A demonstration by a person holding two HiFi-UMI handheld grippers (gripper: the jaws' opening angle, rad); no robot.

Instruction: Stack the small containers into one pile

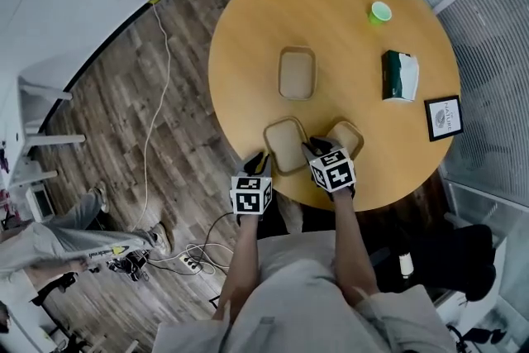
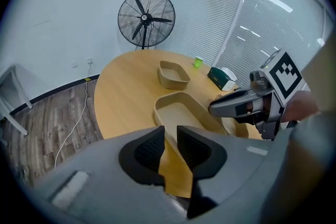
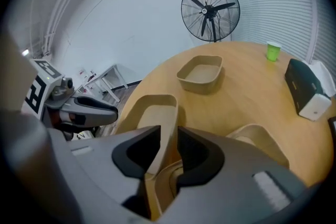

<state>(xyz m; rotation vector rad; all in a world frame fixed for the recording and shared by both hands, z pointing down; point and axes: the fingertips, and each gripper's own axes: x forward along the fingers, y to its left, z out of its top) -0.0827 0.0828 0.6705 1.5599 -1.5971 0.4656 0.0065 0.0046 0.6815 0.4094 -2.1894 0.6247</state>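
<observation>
Three beige containers sit on the round wooden table. The far container stands alone. The middle container lies near the front edge between my two grippers. A third container rests to its right. My left gripper is at the middle container's left near corner; its jaws stand apart, with the rim at the gap and not pinched. My right gripper straddles that container's right wall, with a gap showing beside the wall.
A green cup, a dark green tissue box and a framed card sit on the table's right side. A standing fan is behind the table. Cables and a person's legs are on the floor at left.
</observation>
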